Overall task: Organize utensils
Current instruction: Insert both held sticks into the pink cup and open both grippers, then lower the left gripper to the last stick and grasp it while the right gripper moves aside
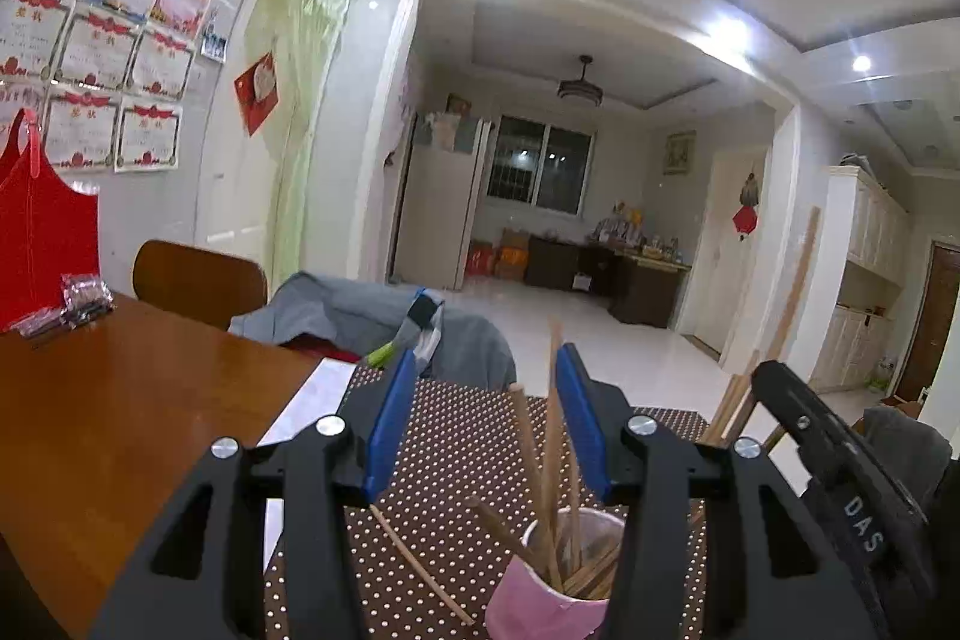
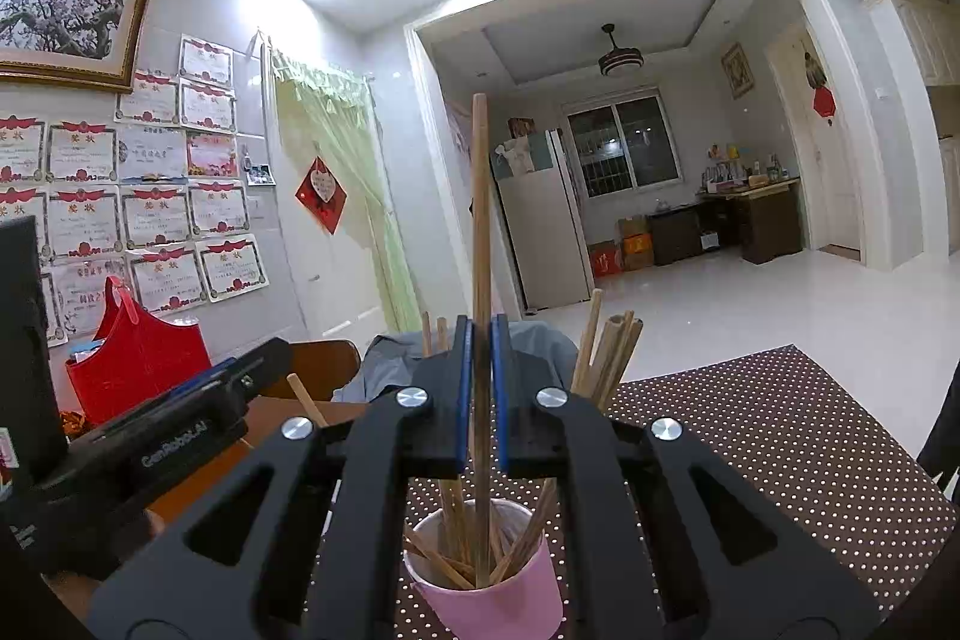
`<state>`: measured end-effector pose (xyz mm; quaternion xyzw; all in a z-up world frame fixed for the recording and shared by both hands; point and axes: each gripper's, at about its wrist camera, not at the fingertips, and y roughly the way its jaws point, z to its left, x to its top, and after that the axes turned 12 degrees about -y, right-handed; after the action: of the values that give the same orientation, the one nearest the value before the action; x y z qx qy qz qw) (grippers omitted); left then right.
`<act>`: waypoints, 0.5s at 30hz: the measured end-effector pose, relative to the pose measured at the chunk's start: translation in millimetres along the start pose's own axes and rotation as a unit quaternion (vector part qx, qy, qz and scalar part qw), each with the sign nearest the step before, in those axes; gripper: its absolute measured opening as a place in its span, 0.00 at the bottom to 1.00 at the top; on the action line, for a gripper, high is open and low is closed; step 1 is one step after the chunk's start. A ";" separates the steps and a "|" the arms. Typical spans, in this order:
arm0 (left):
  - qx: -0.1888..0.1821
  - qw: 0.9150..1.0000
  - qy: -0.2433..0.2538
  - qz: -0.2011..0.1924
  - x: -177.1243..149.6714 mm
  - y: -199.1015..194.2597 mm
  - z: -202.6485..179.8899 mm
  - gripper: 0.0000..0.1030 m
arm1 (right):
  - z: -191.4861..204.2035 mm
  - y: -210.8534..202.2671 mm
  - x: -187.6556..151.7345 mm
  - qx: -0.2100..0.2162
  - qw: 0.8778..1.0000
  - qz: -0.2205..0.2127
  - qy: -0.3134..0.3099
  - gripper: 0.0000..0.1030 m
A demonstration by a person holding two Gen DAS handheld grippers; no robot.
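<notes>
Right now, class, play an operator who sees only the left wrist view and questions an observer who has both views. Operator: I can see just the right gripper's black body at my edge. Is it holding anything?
Observer: Yes. The right gripper is shut on one chopstick.
Operator: How does that stick stand?
Observer: Nearly upright, with its top rising well above the gripper.
Operator: Where is its lower end?
Observer: Inside the pink cup, among the other chopsticks leaning there.
</notes>
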<state>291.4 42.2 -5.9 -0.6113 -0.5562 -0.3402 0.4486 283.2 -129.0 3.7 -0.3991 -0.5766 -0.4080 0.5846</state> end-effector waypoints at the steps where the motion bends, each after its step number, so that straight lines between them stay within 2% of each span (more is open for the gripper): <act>1: 0.003 1.000 -0.002 0.004 0.3 1.8 1.6 0.47 | 1.1 0.7 0.0 0.001 1.000 0.001 -0.001 0.07; 9: 0.022 0.999 -0.002 0.029 -0.2 11.9 7.4 0.47 | 6.0 6.7 -5.1 0.004 1.000 0.015 -0.011 0.07; 15: 0.013 0.999 -0.017 0.036 5.9 8.7 12.2 0.47 | 10.7 18.1 -8.7 0.012 0.999 0.048 -0.016 0.07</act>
<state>299.9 55.8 -6.4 -0.6306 -0.5460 -0.3062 0.4587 296.4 -112.5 -4.8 -0.4260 -0.5708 -0.3664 0.5988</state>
